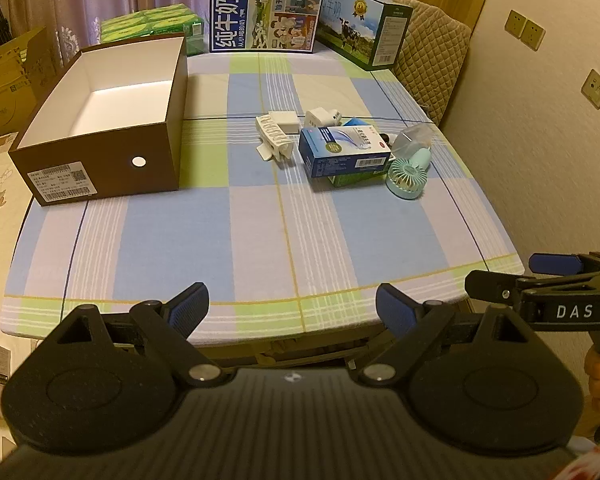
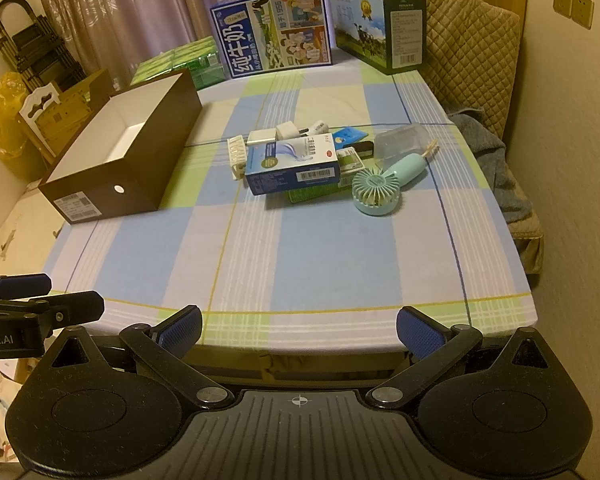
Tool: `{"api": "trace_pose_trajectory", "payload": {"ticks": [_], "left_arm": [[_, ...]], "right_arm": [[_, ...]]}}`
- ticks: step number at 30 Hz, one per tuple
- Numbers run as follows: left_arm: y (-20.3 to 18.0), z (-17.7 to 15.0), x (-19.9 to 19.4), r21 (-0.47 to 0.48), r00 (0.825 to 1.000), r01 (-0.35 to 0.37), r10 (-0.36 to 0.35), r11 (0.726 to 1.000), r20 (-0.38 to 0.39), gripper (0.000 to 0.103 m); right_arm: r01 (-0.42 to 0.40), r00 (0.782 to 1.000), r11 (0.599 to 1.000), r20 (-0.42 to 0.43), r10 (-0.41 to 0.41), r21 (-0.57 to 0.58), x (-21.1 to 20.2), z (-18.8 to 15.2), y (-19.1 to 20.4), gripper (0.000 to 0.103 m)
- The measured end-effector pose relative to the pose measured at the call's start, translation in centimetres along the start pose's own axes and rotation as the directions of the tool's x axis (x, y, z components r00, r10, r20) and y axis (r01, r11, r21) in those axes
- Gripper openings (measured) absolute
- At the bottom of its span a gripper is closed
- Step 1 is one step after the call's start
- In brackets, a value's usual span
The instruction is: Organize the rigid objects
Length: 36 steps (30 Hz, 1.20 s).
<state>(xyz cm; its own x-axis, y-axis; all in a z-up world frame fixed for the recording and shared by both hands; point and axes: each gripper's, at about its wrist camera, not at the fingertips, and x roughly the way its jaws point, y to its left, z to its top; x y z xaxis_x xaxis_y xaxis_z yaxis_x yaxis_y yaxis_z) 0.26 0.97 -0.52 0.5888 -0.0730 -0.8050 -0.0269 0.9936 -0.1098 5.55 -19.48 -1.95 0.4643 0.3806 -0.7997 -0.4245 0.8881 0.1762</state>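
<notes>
I hold the left gripper (image 1: 292, 304) and right gripper (image 2: 299, 330) spread wide, empty, at the table's near edge; the clutter, led by a blue carton (image 2: 294, 166), lies well ahead, and the brown box (image 1: 100, 120) waits ahead-left to receive it.

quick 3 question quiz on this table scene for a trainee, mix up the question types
1. True or false: the brown box already holds some items.
2. The mint handheld fan lies on which side of the blue medicine box, seen from the right wrist view? A) left B) right C) on top
3. How do the jaws of the left gripper and right gripper stand?

Key: 1 false, it looks empty; 2 B; 3 both open, holding nothing.
</notes>
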Motion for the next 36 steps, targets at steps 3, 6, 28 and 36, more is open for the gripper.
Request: {"api": "trace_pose_trajectory", "payload": {"ticks": [3,6,28,36], "left_arm": [[0.1,0.1,0.1,-0.027,1.0,-0.02,0.02,0.999,0.001,0.089],[0.2,0.2,0.1,-0.028,1.0,-0.02,0.02,0.999,0.001,0.089],[1.3,0.7,0.5,-0.023,1.0,-0.011,0.011,1.0,0.005,0.089],[2.0,1.0,0.7,-0.011,1.0,0.001,-0.001,1.0,0.001,0.089]], "right_arm": [[0.0,1.0,1.0,0.0,0.0,-0.001,0.0,0.0,0.1,0.101],[0.001,1.0,1.0,-0.001,-0.001,-0.001,0.1,0.0,0.1,0.101],[0.003,1.0,1.0,-0.002,-0.003,-0.012,0.3,0.4,1.2,0.101],[0.011,1.0,1.0,-0.007,-0.011,-0.006,0.8,0.6,1.9,0.101]]}}
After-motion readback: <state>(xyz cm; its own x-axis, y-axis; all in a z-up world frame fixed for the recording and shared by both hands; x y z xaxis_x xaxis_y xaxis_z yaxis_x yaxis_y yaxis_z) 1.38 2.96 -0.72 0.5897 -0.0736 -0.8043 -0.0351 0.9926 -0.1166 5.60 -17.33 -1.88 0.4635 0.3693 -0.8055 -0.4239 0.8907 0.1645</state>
